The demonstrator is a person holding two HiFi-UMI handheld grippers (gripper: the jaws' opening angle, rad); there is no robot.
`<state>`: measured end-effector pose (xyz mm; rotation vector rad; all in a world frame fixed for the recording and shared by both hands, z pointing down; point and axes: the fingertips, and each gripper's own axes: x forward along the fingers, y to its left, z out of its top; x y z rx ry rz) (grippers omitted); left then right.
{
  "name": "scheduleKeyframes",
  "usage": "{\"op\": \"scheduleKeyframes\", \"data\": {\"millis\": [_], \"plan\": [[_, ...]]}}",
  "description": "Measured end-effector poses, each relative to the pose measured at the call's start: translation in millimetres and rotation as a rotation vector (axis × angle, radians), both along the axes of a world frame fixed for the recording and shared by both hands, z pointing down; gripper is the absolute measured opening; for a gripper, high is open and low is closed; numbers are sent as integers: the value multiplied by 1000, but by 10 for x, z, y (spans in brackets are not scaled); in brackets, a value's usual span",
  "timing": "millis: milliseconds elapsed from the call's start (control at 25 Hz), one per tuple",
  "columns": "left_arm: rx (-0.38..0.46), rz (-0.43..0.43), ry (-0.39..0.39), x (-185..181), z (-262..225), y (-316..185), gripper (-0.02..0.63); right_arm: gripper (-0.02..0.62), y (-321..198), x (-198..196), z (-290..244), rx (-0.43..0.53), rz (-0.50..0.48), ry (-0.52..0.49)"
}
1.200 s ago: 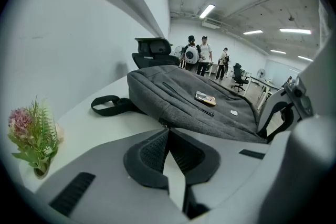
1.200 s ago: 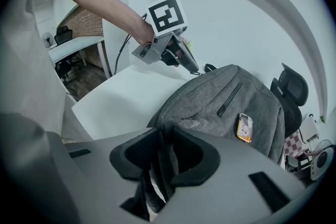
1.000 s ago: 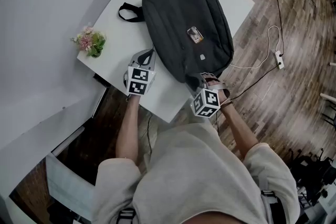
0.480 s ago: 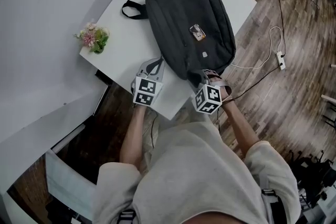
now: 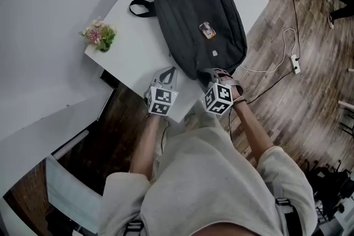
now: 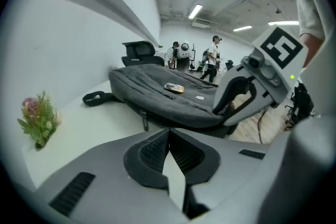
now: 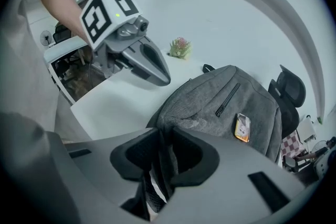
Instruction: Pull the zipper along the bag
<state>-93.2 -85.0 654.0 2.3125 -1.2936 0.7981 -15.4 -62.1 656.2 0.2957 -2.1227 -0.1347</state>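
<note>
A dark grey backpack (image 5: 199, 25) lies flat on the white table (image 5: 133, 47), with an orange-and-white tag (image 5: 207, 30) on top. On its left side a zipper pull (image 6: 144, 119) hangs down. My left gripper (image 5: 172, 69) hovers over the table just left of the bag's near corner, shut with nothing between its jaws (image 6: 168, 131). The pull is a little ahead of it and untouched. My right gripper (image 5: 213, 73) is shut on a fold of the bag's near corner (image 7: 160, 160). Each gripper shows in the other's view, the left gripper (image 7: 152, 68) and the right gripper (image 6: 252, 94).
A small bunch of pink flowers (image 5: 98, 36) stands at the table's left edge. A black strap loop (image 5: 140, 7) sticks out from the bag's far left. On the wooden floor to the right lie a white cable and a power strip (image 5: 293, 62). An office chair (image 7: 289, 89) stands beyond the bag.
My left gripper has slid to the right along the table's near edge, closer to the bag's near corner and to the right gripper. The right gripper has kept its hold in place.
</note>
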Motion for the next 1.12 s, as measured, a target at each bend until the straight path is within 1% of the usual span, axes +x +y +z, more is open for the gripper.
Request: {"op": "scheduleKeyframes", "data": {"millis": [80, 120, 160, 240, 280, 360, 480, 640, 720, 760, 960, 1040, 1120], "plan": [[14, -25, -24, -158, 1, -161, 26, 100, 21, 2, 3, -4, 6, -3], [11, -19, -32, -201, 14, -235, 28, 100, 26, 3, 3, -5, 8, -4], [8, -6, -44, -222, 35, -299, 50, 100, 27, 3, 1, -5, 10, -5], [6, 29, -86, -240, 94, -384, 117, 100, 26, -6, -5, -8, 12, -6], [4, 46, -113, -247, 136, -405, 124, 100, 26, -11, -7, -8, 12, -7], [1, 73, -161, -259, 227, -425, 129, 100, 24, -17, -4, -10, 11, -7], [12, 94, -202, -257, 293, -463, 127, 100, 18, -19, 6, -12, 11, -8], [44, 101, -247, -243, 287, -555, 95, 100, 5, -16, 3, -14, 13, -9], [50, 95, -251, -251, 297, -562, 84, 101, 13, -21, 5, -16, 12, -9], [53, 89, -249, -257, 295, -562, 61, 100, 15, -23, 6, -16, 12, -9], [79, 72, -226, -286, 203, -530, 58, 101, 9, -17, 8, -17, 11, -7], [91, 64, -218, -306, 152, -485, 32, 101, 7, -17, 14, -17, 9, -7], [94, 60, -205, -314, 129, -449, 32, 101, 8, -11, 24, -18, 8, -7]]}}
